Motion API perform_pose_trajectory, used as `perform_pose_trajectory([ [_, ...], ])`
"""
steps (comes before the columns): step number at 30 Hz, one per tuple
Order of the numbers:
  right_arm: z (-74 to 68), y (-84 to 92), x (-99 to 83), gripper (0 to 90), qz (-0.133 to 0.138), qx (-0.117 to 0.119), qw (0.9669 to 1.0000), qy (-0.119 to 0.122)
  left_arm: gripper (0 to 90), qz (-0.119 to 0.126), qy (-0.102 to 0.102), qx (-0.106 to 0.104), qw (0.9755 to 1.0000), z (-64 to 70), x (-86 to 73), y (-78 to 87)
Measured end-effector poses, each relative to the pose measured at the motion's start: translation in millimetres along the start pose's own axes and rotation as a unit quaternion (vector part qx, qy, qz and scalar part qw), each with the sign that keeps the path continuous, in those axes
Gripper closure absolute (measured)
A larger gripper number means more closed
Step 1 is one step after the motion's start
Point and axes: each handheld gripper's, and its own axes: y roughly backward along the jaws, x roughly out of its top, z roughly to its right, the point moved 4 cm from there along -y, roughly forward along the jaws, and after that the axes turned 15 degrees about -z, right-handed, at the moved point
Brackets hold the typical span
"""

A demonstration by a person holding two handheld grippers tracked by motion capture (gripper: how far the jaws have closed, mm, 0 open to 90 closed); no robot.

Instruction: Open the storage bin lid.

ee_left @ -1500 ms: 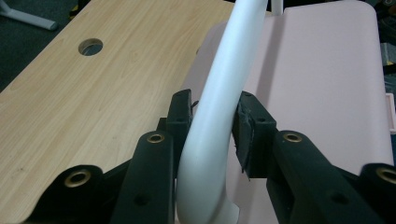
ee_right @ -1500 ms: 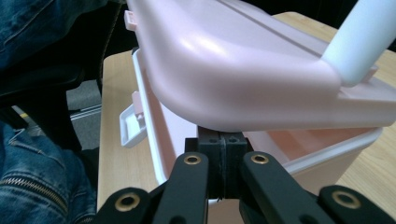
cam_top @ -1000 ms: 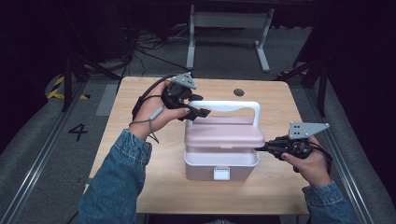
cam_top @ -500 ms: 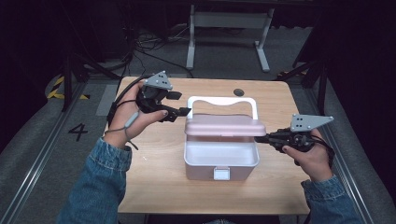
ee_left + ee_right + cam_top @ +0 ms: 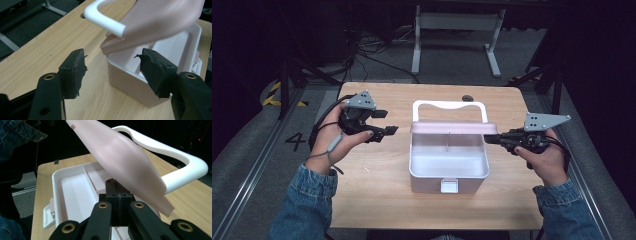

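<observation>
A white box (image 5: 427, 181) with a front latch (image 5: 449, 186) stands mid-table. Its pink lid (image 5: 447, 127) is tipped up at the back, with the white handle (image 5: 448, 104) behind it. The inside looks empty, apart from a divider. My left gripper (image 5: 389, 131) hovers open to the left of the box, apart from it; in its own view the left gripper (image 5: 112, 67) frames the box corner (image 5: 130, 82) and the lid (image 5: 155, 22). My right gripper (image 5: 488, 139) is shut at the box's right rim. In its own view the right gripper (image 5: 115, 182) sits just under the lid (image 5: 125, 157).
The wooden table (image 5: 377, 190) has a dark cable hole (image 5: 467, 98) near its far edge. Beyond the table a white desk frame (image 5: 452, 30) stands on the dark floor. A "4" (image 5: 295, 141) is marked on the floor at the left.
The lid has swung up from shut to open. My left gripper has left the handle and moved left, away from the box. The right gripper has stayed at the right rim.
</observation>
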Motion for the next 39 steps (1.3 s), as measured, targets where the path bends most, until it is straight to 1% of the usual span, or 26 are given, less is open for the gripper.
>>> perform_pose_trajectory([
  [3, 3.0, -0.1, 2.3, 90.0, 0.005, -0.002, 1.0000, -0.001, 37.6, 0.003, 0.013, -0.005, 0.9999, -3.2, -10.1, -2.9],
  [6, 6.2, 0.0, 4.0, 90.0, 0.007, -0.005, 1.0000, -0.004, 37.4, -0.001, 0.020, -0.005, 0.9998, -7.0, -20.1, -6.2],
  [7, 7.0, 0.3, 5.0, 90.0, 0.009, -0.005, 0.9999, -0.007, 37.3, -0.001, 0.025, -0.008, 0.9997, -6.8, -21.7, -6.8],
  [10, 9.3, 0.5, 7.0, 90.0, 0.011, -0.007, 0.9999, -0.008, 37.1, 0.003, 0.023, -0.007, 0.9997, -8.2, -25.3, -8.9],
  [12, 10.8, 0.3, 8.1, 90.0, 0.013, -0.007, 0.9998, -0.010, 36.9, 0.008, 0.026, -0.004, 0.9996, -6.5, -25.4, -12.6],
  [14, 13.0, -0.1, 9.1, 90.0, 0.015, -0.008, 0.9998, -0.012, 36.4, 0.014, 0.020, 0.000, 0.9997, -5.0, -23.1, -16.4],
  [16, 14.3, -0.1, 9.7, 90.0, 0.017, -0.008, 0.9997, -0.015, 36.3, 0.023, 0.019, -0.004, 0.9996, -1.2, -18.8, -21.1],
  [20, 16.2, -0.6, 10.7, 90.0, 0.018, -0.007, 0.9997, -0.017, 36.0, 0.040, 0.009, -0.008, 0.9991, 5.5, -6.1, -29.3],
  [22, 16.9, -0.7, 11.1, 90.0, 0.018, -0.007, 0.9997, -0.018, 35.9, 0.049, -0.002, -0.002, 0.9988, 8.6, 3.1, -33.3],
  [23, 17.2, -0.7, 11.3, 90.0, 0.018, -0.007, 0.9997, -0.018, 35.8, 0.050, -0.001, -0.004, 0.9987, 11.3, 6.8, -35.3],
  [26, 18.4, -0.5, 12.2, 90.0, 0.014, -0.007, 0.9997, -0.019, 35.6, 0.059, -0.010, -0.001, 0.9982, 16.7, 16.7, -41.7],
  [28, 19.0, -0.3, 12.8, 90.0, 0.014, -0.007, 0.9997, -0.018, 35.6, 0.059, -0.021, 0.008, 0.9980, 19.7, 23.7, -47.5],
  [29, 19.5, -0.2, 13.0, 90.0, 0.014, -0.007, 0.9997, -0.018, 35.7, 0.059, -0.021, 0.008, 0.9980, 19.7, 23.7, -47.5],
  [30, 19.8, 0.0, 13.2, 90.0, 0.015, -0.007, 0.9997, -0.018, 35.9, 0.061, -0.025, 0.010, 0.9978, 21.5, 28.3, -52.6],
  [32, 20.2, 0.2, 13.3, 90.0, 0.015, -0.007, 0.9997, -0.019, 36.9, 0.063, -0.031, 0.019, 0.9974, 20.6, 32.2, -56.8],
  [33, 20.4, 0.3, 13.4, 90.0, 0.015, -0.007, 0.9997, -0.020, 37.3, 0.063, -0.031, 0.025, 0.9972, 20.0, 33.7, -58.5],
  [34, 20.7, 0.4, 13.5, 90.0, 0.016, -0.007, 0.9997, -0.020, 37.3, 0.061, -0.029, 0.025, 0.9974, 20.1, 34.7, -59.7],
  [36, 21.1, 0.4, 13.7, 90.0, 0.017, -0.007, 0.9996, -0.020, 40.7, 0.060, -0.030, 0.024, 0.9974, 19.7, 37.0, -61.6],
  [37, 21.4, 0.5, 13.7, 90.0, 0.018, -0.007, 0.9996, -0.020, 40.4, 0.059, -0.035, 0.029, 0.9972, 18.8, 37.7, -61.5],
  [39, 22.2, 0.5, 13.5, 90.0, 0.019, -0.007, 0.9996, -0.021, 44.2, 0.056, -0.036, 0.035, 0.9972, 18.0, 38.4, -60.8],
])
